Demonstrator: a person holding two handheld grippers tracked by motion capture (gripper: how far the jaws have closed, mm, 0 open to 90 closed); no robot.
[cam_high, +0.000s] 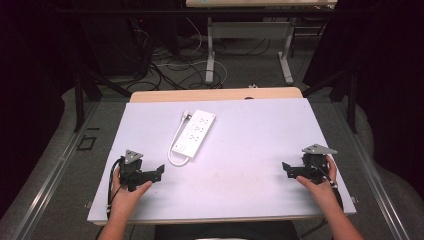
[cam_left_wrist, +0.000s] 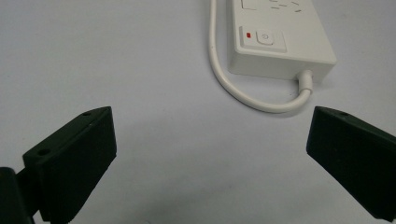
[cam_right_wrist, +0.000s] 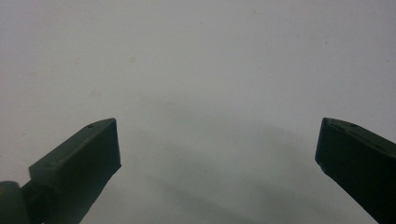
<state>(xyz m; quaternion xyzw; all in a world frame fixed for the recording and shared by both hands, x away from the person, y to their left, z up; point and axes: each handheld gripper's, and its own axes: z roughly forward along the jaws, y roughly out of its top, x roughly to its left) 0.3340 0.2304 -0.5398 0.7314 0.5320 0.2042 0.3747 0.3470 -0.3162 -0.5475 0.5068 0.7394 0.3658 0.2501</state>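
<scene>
Nothing is done yet, I judge. My left gripper (cam_high: 159, 172) sits near the power strip (cam_high: 194, 132), jaws wide apart and empty; my right gripper (cam_high: 286, 170) rests well apart from it, jaws also spread. The strip lies untouched on the table (cam_high: 250, 150), its cord (cam_left_wrist: 243, 95) looped beside it.

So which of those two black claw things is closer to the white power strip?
The left gripper: the power strip lies just beyond its open jaws, its cable curling toward them. The right gripper faces bare table.
</scene>
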